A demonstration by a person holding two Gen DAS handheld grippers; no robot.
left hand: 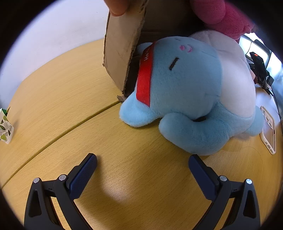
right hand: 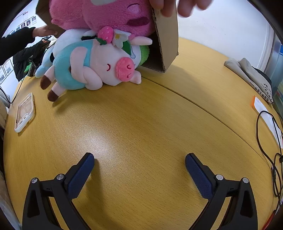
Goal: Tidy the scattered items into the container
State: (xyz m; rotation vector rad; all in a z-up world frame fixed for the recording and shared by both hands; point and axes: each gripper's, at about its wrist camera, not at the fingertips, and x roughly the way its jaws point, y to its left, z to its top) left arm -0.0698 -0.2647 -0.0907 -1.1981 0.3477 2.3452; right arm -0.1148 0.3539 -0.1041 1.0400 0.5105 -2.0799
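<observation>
Both grippers, left gripper (left hand: pixel 142 160) and right gripper (right hand: pixel 139 159), hover over the bare table (right hand: pixel 141 123) with jaws wide and holding nothing. Ahead of the left jaws and to their right lies a blue plush (left hand: pixel 191 92) with a red band, on its side. Well ahead of the right jaws, a pig plush (right hand: pixel 99 67) lies against the tilted cardboard box (right hand: pixel 168 40), a pink plush (right hand: pixel 106 14) spilling from it.
</observation>
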